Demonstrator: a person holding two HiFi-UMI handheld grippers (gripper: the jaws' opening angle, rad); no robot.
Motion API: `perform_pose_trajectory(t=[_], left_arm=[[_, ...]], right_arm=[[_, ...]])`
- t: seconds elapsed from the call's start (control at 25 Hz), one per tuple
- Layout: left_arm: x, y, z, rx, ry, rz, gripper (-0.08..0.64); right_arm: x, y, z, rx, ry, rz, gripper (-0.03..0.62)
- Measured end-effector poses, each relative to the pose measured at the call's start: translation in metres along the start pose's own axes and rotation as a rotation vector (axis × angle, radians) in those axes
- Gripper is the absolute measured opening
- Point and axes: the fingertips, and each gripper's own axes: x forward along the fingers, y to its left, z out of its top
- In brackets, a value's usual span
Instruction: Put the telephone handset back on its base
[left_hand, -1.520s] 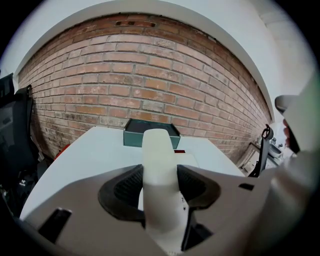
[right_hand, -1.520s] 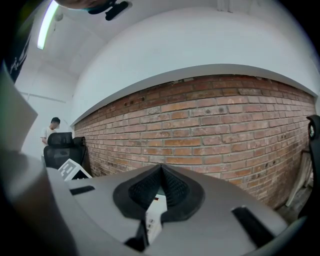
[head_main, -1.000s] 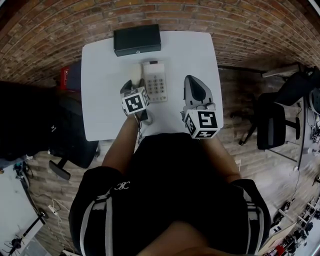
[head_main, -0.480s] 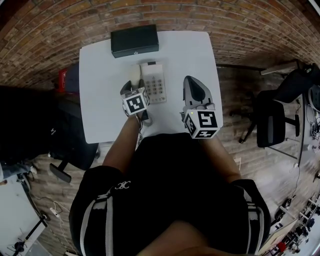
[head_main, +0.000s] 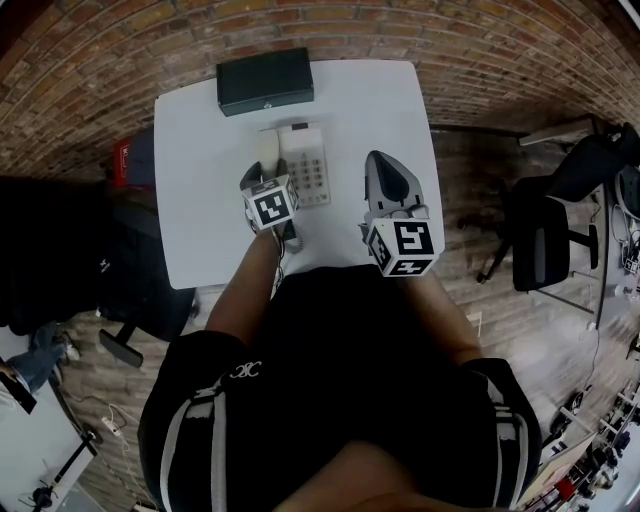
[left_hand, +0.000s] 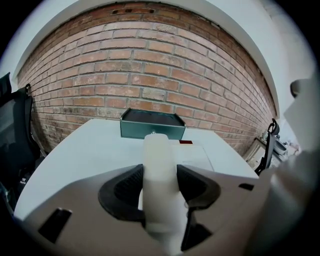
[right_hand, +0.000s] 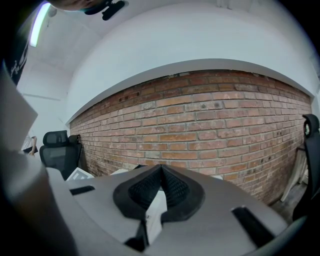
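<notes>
The white handset (head_main: 266, 148) lies along the left side of the telephone base (head_main: 308, 170), which shows its keypad on the white table (head_main: 200, 130). My left gripper (head_main: 270, 172) is shut on the handset, whose far end points toward the back. In the left gripper view the handset (left_hand: 159, 170) sits between both pads, and the base (left_hand: 197, 155) shows just behind it on the right. Whether the handset rests in the cradle or hangs above it I cannot tell. My right gripper (head_main: 386, 160) is over the table to the right of the base. It is shut (right_hand: 160, 172) and holds nothing.
A dark flat box (head_main: 265, 80) (left_hand: 152, 125) stands at the table's back edge, just behind the base. A brick wall runs behind the table. An office chair (head_main: 545, 245) stands on the right and a dark chair (head_main: 130, 290) on the left.
Almost nothing: the head view has shifted a little, so the table sits slightly further left. Both grippers keep their places and the left one still grips the handset.
</notes>
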Motion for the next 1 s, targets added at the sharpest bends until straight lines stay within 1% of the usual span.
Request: perform_pose_trajectory(t=[0.28,0.48,0.64,0.72,0.88,1.0], left_arm=[[0.0022,-0.0004,-0.0012,0.03,-0.018,0.012,0.21],[0.0037,-0.0026,-0.0043,0.052,-0.009,0.029,0.212],[0.0034,-0.004,-0.0041,0.099,-0.014,0.076,0.215],[0.0032,-0.0036,-0.004,0.104,-0.017,0.091,0.215],[0.005,-0.0032,-0.0047,0.108,-0.015,0.092,0.216],[0.0055,-0.0064,-0.0053,0.124,-0.011,0.065,0.228]], right_arm=[[-0.0019,-0.0043,-0.0023,0.0,0.007,-0.012,-0.003],[-0.0028,-0.0055,-0.0033,-0.002,0.009,-0.012,-0.003],[-0.0033,-0.0052,-0.0022,-0.004,0.005,-0.017,-0.003],[-0.0036,-0.0043,-0.0014,-0.004,0.003,-0.016,-0.003],[-0.0044,-0.0038,-0.0012,-0.007,-0.001,-0.013,-0.003],[-0.0058,-0.0031,-0.0016,-0.009,-0.002,-0.008,-0.003]])
